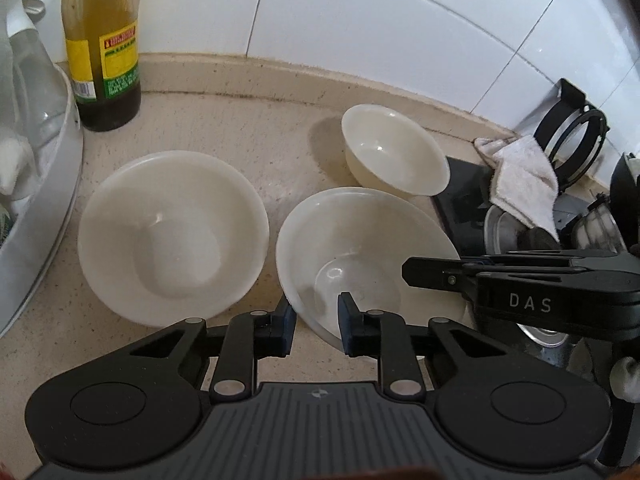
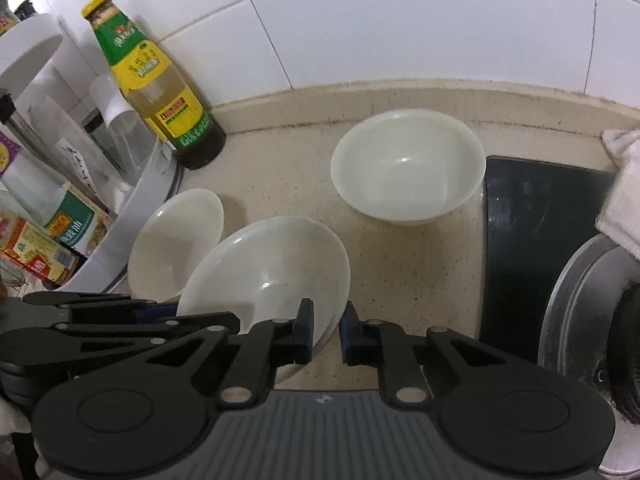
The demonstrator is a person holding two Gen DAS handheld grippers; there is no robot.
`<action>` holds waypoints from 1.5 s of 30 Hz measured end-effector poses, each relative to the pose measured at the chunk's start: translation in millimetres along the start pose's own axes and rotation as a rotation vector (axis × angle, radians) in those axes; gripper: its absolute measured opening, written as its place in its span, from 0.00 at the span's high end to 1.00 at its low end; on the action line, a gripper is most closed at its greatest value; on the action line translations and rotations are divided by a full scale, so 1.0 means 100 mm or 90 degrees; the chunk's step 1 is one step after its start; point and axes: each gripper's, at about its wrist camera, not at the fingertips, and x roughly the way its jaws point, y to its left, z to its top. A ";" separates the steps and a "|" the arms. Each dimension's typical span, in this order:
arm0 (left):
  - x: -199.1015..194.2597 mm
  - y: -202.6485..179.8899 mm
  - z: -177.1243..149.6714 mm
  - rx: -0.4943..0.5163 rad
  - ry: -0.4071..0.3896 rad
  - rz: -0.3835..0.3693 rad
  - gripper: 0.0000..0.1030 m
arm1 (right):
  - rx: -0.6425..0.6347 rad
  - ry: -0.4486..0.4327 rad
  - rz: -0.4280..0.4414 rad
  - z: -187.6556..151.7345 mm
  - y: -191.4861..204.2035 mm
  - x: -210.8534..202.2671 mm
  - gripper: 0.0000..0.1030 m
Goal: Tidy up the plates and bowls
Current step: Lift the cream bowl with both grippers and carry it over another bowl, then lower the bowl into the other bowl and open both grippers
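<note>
Three white bowls sit on the beige counter. The middle bowl [image 1: 368, 256] [image 2: 264, 276] is tilted, and both grippers hold it. My left gripper [image 1: 316, 320] is shut on its near rim, one blue pad outside and one inside. In the right wrist view the left gripper [image 2: 160, 310] reaches in from the left. My right gripper [image 2: 326, 330] is shut on the bowl's right rim and shows side-on in the left wrist view [image 1: 406, 272]. A second bowl [image 1: 172, 236] [image 2: 176, 244] rests just left of it. A smaller bowl [image 1: 394, 150] [image 2: 408, 166] stands farther back near the wall.
A yellow-labelled bottle [image 1: 102, 40] [image 2: 160, 80] stands at the back left beside a white rack [image 2: 132, 208] of packets. On the right are a black cooktop [image 2: 536, 248], a white cloth [image 1: 524, 180] and a steel pot [image 2: 580, 300]. A tiled wall runs behind.
</note>
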 end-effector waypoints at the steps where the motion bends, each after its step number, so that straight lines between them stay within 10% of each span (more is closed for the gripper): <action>1: -0.04 -0.01 0.01 0.003 -0.007 -0.002 0.71 | -0.001 -0.003 0.001 0.00 0.01 -0.03 0.85; 18: -0.58 0.09 0.17 0.011 -0.098 0.014 0.71 | -0.048 -0.075 0.036 0.23 0.36 -0.38 0.85; 45: -0.61 0.72 0.16 -0.071 -0.103 0.082 0.69 | -0.098 -0.038 0.083 0.52 0.90 0.29 0.85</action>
